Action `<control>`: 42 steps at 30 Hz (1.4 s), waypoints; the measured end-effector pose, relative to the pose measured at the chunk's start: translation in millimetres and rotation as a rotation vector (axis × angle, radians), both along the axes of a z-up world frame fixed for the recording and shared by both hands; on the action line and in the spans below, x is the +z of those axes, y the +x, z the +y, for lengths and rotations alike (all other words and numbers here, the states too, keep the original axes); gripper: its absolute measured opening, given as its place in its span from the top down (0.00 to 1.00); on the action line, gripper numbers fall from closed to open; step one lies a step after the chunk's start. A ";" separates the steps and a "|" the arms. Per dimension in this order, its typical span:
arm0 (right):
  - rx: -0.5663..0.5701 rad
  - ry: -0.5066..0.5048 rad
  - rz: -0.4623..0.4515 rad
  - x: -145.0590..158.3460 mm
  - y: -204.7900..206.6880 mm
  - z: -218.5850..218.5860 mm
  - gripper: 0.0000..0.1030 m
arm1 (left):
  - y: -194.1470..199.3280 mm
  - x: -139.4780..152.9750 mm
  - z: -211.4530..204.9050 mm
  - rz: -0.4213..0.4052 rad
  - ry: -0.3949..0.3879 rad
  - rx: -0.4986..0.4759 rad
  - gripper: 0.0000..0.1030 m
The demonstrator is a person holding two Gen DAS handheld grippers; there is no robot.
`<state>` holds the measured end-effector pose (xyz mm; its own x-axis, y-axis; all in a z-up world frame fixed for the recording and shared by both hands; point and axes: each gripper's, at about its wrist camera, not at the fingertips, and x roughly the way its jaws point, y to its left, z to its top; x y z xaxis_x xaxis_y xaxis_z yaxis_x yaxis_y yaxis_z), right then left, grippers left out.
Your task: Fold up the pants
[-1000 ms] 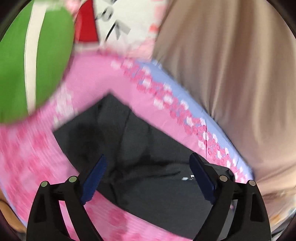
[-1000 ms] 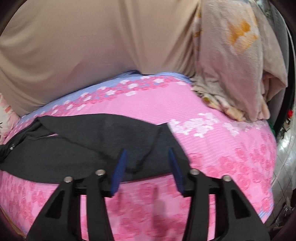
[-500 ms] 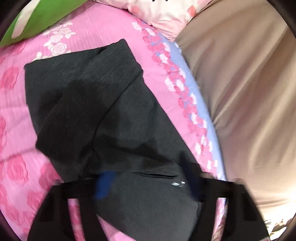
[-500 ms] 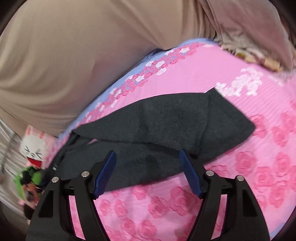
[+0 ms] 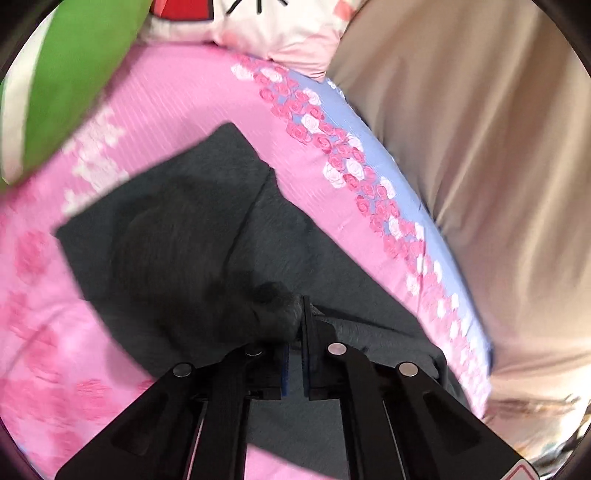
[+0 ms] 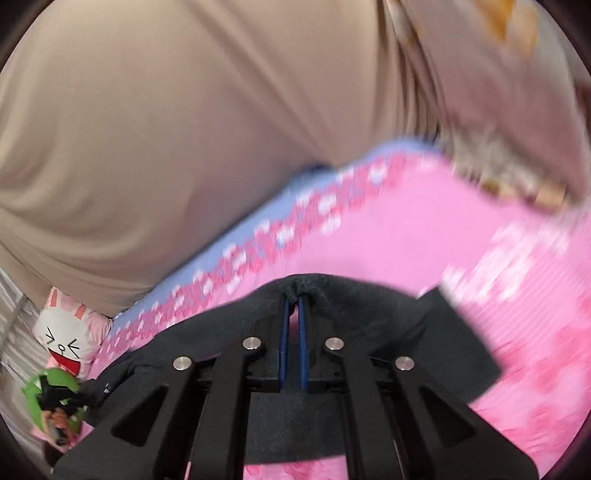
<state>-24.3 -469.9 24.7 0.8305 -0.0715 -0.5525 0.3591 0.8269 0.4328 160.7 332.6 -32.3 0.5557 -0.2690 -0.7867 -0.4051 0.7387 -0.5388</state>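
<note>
Dark grey pants (image 5: 192, 229) lie on a pink rose-print bed sheet (image 5: 207, 92). In the left wrist view my left gripper (image 5: 295, 314) is shut on a bunched fold of the pants near their middle; the legs stretch away to the upper left. In the right wrist view my right gripper (image 6: 294, 295) is shut on the far edge of the pants (image 6: 424, 325), and the cloth drapes over the fingers. The pinched cloth hides the fingertips in both views.
A beige curtain (image 5: 480, 147) hangs along the bed's far side, past a blue strip of sheet (image 5: 354, 122). A green cushion (image 5: 66, 74) and a white cartoon pillow (image 5: 258, 22) lie at the head. A crumpled floral blanket (image 6: 498, 110) lies at the other end.
Both grippers were open above the pants; both have come down and shut on the cloth. The right one has lifted its edge into a bunch.
</note>
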 end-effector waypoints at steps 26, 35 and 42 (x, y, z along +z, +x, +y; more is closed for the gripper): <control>0.000 -0.154 0.155 -33.3 -51.8 58.3 0.55 | -24.7 -21.3 18.0 0.009 -0.081 0.011 0.34; 0.123 -0.120 0.121 -34.7 -41.1 114.7 0.54 | -63.7 21.1 30.9 -0.100 -0.078 -0.031 0.99; 0.237 -0.143 0.191 -51.8 -24.6 153.1 0.44 | -73.1 -28.5 42.1 0.093 -0.002 -0.004 0.73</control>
<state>-48.9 -316.8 -27.1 0.7155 0.0233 -0.6982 0.2130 0.9446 0.2498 87.6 374.7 -60.8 0.4791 -0.2730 -0.8342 -0.4506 0.7391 -0.5007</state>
